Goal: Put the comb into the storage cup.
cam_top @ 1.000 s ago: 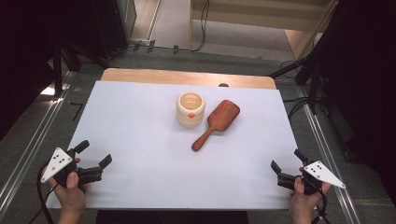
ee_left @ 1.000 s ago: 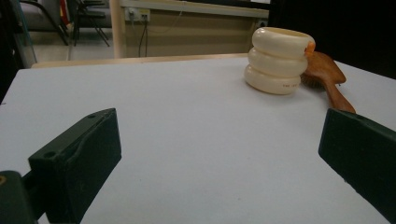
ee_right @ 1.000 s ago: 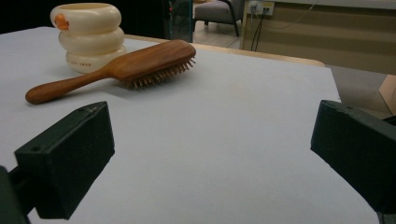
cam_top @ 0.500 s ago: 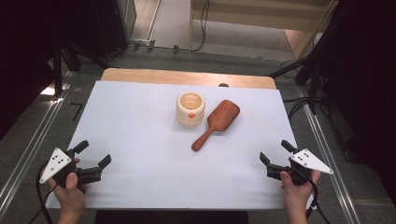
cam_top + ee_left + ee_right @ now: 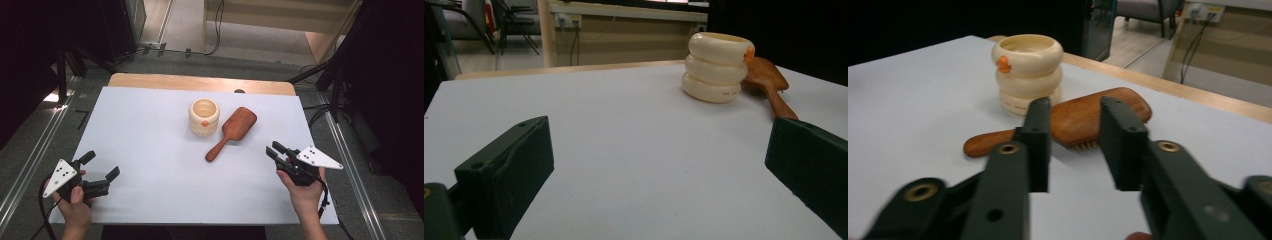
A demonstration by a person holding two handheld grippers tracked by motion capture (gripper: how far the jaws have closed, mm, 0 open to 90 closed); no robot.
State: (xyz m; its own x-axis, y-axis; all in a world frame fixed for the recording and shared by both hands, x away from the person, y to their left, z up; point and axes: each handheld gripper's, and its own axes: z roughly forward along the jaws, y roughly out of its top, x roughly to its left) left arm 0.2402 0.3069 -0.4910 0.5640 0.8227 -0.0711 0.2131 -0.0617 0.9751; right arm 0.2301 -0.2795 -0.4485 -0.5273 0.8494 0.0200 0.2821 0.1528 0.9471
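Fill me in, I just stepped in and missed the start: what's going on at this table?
A person holds a two-jaw gripper in each hand over a white table. The right gripper points toward the wooden hairbrush, which lies bristles down beside a cream ringed cup; its jaws have just been closing, with a gap left and nothing between them. The left gripper sits near the table's front left corner, jaws wide open and empty. Neither brush nor cup is touched yet.

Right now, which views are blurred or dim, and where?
Right gripper view: the right gripper is smeared near the lens; cream cup and wooden brush slightly soft. Left gripper view: sharp, dim background. High view: table evenly lit, surroundings dark.
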